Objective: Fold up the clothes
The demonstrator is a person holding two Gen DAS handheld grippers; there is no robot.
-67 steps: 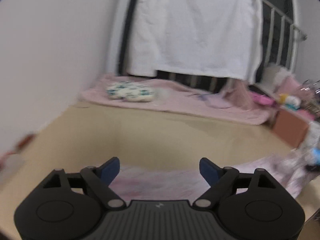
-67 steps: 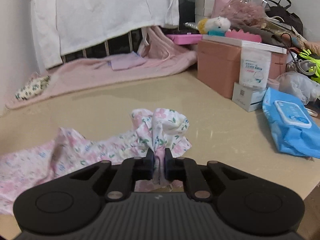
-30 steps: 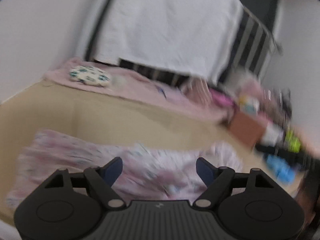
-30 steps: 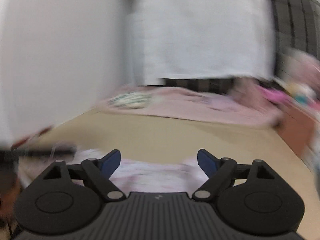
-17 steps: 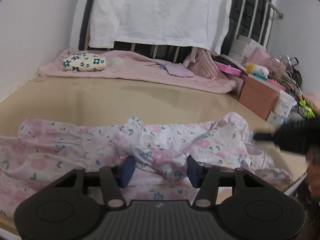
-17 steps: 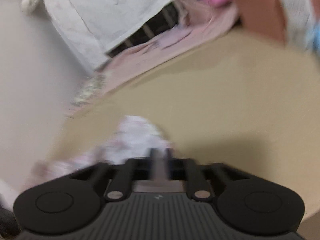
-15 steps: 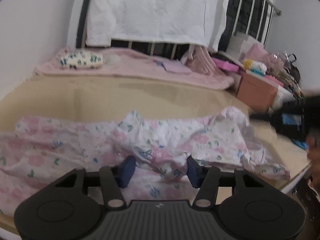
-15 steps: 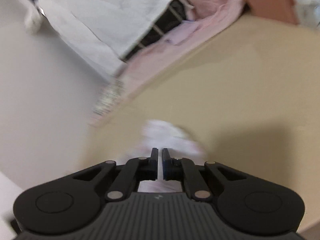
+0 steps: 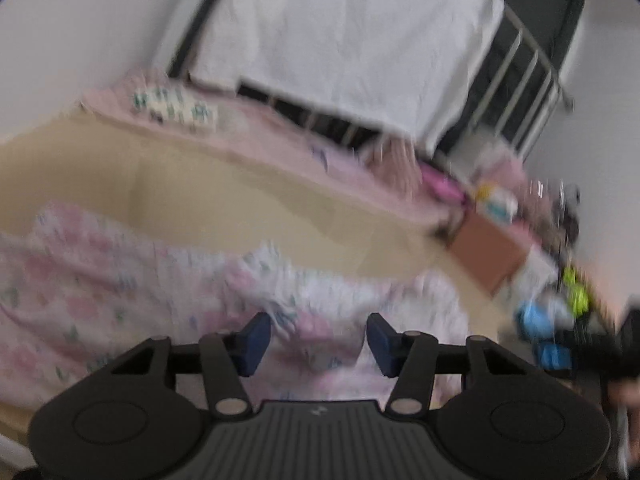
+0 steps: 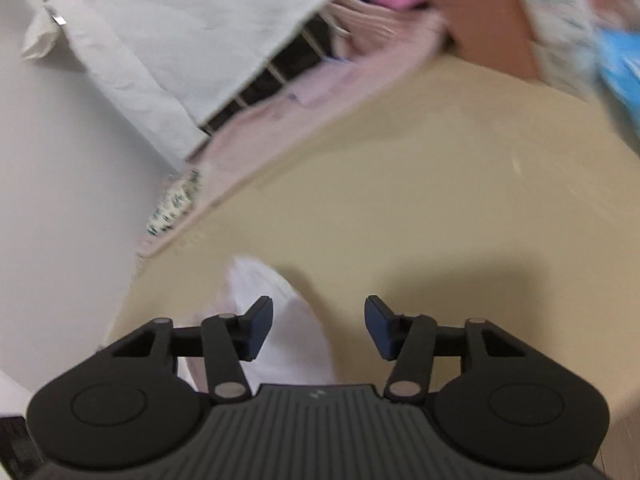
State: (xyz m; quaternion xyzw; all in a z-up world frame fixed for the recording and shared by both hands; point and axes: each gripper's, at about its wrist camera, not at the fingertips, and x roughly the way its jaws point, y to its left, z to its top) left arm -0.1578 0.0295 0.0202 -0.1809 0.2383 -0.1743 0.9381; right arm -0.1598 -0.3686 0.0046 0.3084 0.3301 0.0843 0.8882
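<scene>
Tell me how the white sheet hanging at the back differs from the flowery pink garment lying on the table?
The white sheet is plain; the flowery garment is pink with a small printed pattern. The sheet hangs upright over a metal rail, fairly smooth, while the garment lies rumpled and bunched on the beige table. The sheet has nothing near it; the garment sits just ahead of the open left tool. Both are soft cloth.
</scene>
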